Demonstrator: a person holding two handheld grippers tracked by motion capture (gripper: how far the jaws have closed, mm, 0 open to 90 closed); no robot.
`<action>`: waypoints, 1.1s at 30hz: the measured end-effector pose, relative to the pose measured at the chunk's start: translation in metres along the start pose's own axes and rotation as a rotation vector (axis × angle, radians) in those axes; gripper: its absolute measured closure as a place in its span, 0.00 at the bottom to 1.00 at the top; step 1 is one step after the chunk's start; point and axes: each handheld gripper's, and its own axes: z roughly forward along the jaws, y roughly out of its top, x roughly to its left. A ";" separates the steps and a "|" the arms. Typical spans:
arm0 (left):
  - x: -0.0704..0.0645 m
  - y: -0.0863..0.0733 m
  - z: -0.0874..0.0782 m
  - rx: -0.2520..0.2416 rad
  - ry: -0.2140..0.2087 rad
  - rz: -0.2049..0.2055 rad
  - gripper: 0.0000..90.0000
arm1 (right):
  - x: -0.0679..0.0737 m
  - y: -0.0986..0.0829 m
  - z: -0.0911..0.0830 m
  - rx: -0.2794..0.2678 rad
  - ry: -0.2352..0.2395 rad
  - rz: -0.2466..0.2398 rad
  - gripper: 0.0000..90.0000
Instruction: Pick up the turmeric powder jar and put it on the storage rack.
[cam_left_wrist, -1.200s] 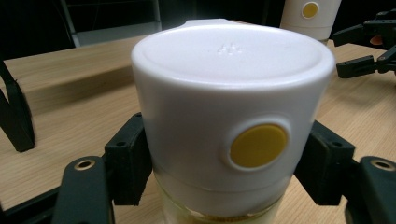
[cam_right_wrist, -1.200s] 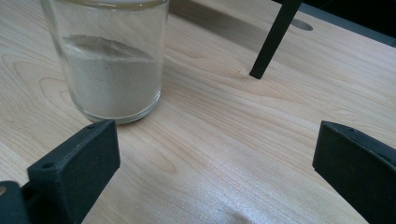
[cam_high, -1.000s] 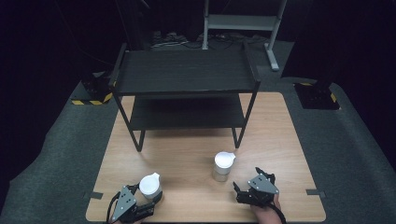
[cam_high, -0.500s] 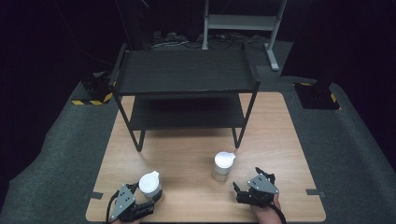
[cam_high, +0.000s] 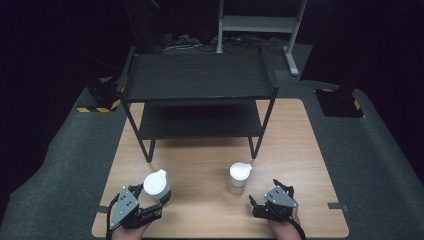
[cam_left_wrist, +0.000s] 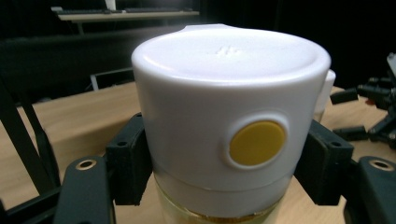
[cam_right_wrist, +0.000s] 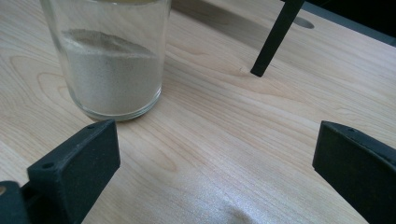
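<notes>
A jar with a white lid (cam_high: 155, 183) and a round yellow button (cam_left_wrist: 257, 143) sits at the table's near left. My left gripper (cam_high: 159, 198) is shut on the jar, its pads (cam_left_wrist: 129, 158) pressed on either side of the lid. A second jar (cam_high: 239, 177) with a white lid stands near the middle right. It is clear glass, partly full of pale grains (cam_right_wrist: 112, 74). My right gripper (cam_high: 263, 193) stands open just right of and nearer than this jar, with bare wood between its jaws (cam_right_wrist: 215, 154).
A black two-tier rack (cam_high: 197, 75) stands across the far half of the wooden table (cam_high: 200, 165). One of its legs (cam_right_wrist: 275, 39) meets the wood just beyond the second jar. Dark floor surrounds the table.
The left gripper and its jar have shifted slightly away from the near edge and to the left. The right gripper and the second jar have stayed put.
</notes>
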 end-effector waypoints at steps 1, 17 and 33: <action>0.000 0.000 0.000 0.000 0.000 0.000 0.34 | 0.000 0.000 0.000 0.000 0.000 0.000 0.00; 0.013 0.043 0.008 -0.059 -0.001 -0.006 0.34 | 0.000 0.000 0.000 0.000 0.003 -0.003 0.00; 0.026 0.087 0.013 -0.115 0.002 0.006 0.34 | -0.001 0.000 0.000 0.001 0.006 0.000 0.00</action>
